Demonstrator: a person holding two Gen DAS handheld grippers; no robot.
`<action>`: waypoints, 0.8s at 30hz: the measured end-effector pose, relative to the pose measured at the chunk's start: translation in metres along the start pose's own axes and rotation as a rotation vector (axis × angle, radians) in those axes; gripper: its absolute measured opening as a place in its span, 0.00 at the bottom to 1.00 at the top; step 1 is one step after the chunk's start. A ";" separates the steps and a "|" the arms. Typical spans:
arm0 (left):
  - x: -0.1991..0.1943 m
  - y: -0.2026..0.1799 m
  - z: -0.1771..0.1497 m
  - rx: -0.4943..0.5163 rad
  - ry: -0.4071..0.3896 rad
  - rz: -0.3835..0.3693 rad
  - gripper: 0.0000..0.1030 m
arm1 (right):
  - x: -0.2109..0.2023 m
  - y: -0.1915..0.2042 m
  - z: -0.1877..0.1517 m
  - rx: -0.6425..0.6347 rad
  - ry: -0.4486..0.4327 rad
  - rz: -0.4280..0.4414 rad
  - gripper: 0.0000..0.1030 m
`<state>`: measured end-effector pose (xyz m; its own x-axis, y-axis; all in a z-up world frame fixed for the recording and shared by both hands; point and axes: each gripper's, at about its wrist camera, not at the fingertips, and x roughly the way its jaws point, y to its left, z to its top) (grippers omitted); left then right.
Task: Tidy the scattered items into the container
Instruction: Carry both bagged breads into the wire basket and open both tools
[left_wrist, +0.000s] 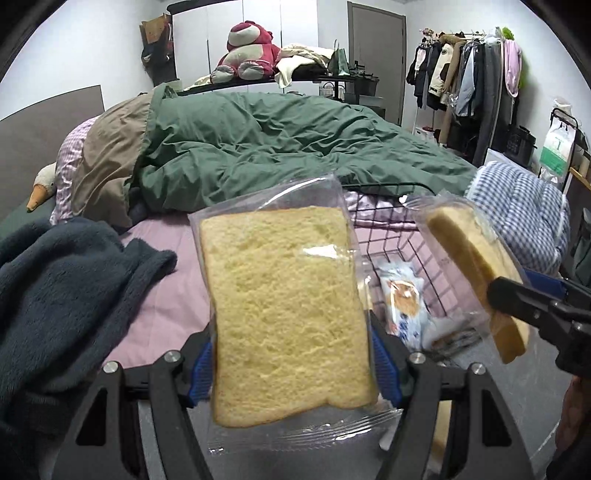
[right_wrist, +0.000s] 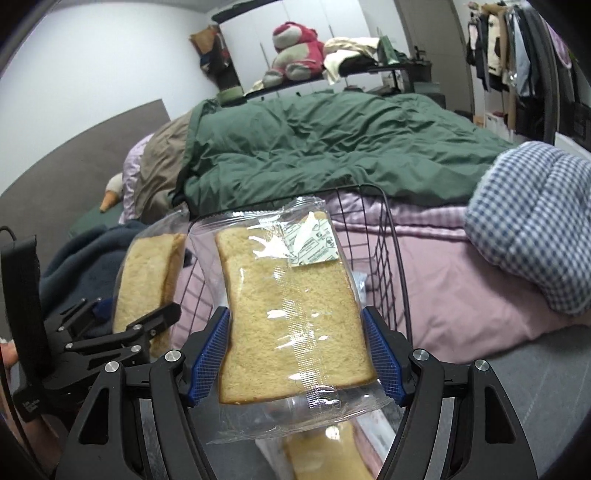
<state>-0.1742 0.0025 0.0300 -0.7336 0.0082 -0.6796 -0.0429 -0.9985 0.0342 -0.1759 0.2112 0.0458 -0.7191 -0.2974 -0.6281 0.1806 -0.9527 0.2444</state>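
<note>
Two grippers, each clenched on one wrapped bread slice. Left gripper (left_wrist: 295, 363): blue-padded jaws pressed against both long sides of the left bread slice (left_wrist: 284, 310), held upright in its clear wrapper, face toward the camera. Right gripper (right_wrist: 295, 360): jaws likewise clamped on the sides of the right bread slice (right_wrist: 291, 317), upright, with one small white sachet (right_wrist: 314, 240) inside the wrapper near the top. Each slice also visible edge-on from the other wrist view, side by side and apart.

Just beyond both slices, one black wire basket (right_wrist: 391, 258), resting on the pink sheet (right_wrist: 461, 295) near the foot edge of the bed. Inside the basket, one blue-and-white snack packet (left_wrist: 404, 302), with a further clear wrapper beside it, contents hard to make out. One more bread slice partly seen below the right jaws.

Farther out on the bed: one green duvet (left_wrist: 277, 147), one dark blue fleece (left_wrist: 66, 288) at the left edge, one blue checked cushion (right_wrist: 532, 225) at the right edge. One pink plush bear (left_wrist: 247, 50) on the shelf behind.
</note>
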 end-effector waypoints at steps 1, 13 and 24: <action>0.005 0.001 0.002 -0.002 0.003 0.002 0.72 | 0.005 -0.001 0.002 0.000 0.000 -0.001 0.69; 0.013 0.009 0.014 -0.057 -0.065 -0.025 0.99 | 0.019 -0.006 0.014 -0.022 -0.058 -0.076 0.74; -0.009 0.005 -0.011 -0.071 -0.038 -0.044 0.99 | -0.004 -0.021 -0.006 0.012 -0.051 -0.074 0.74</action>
<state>-0.1604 -0.0036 0.0285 -0.7571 0.0530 -0.6512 -0.0284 -0.9984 -0.0483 -0.1726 0.2317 0.0387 -0.7636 -0.2225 -0.6061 0.1180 -0.9710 0.2079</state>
